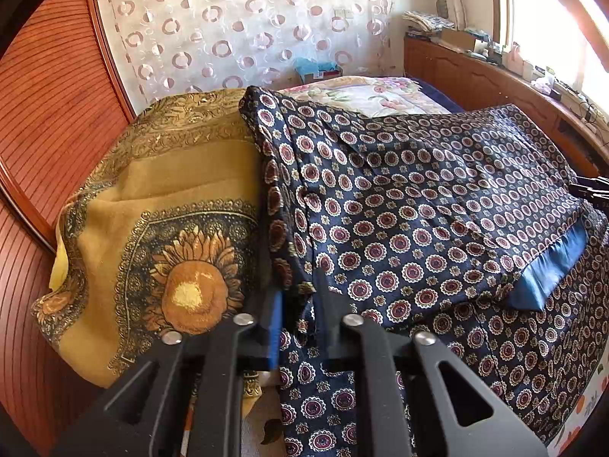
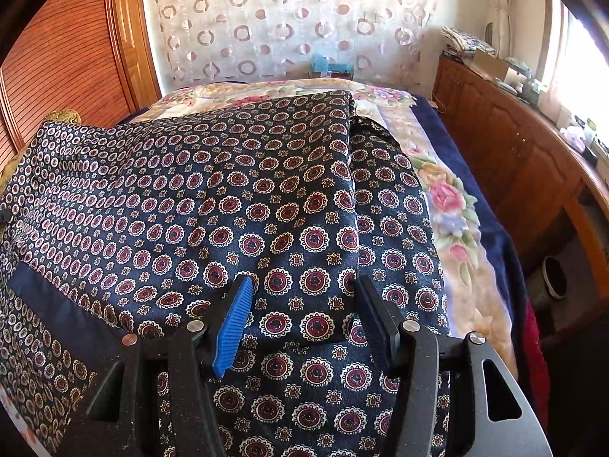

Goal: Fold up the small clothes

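One navy medallion-print garment [image 2: 236, 198] covers the bed: left gripper [image 1: 300, 297] pinches its edge, right gripper [image 2: 300, 304] gapes half-open above it.

Navy medallions beside mustard sunflower

The garment [image 1: 418, 205] is navy with maroon-and-cream rosettes and a plain blue band; the cloth [image 1: 163, 236] beside it is mustard — a dark-bordered sunflower print; the blanket [image 2: 449, 198] beneath is cream with pink flowers, and the curtain [image 1: 243, 30] is white with circles.

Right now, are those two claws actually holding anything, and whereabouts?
The left gripper pinches the navy patterned garment at its near left edge. The right gripper is open, holding nothing.
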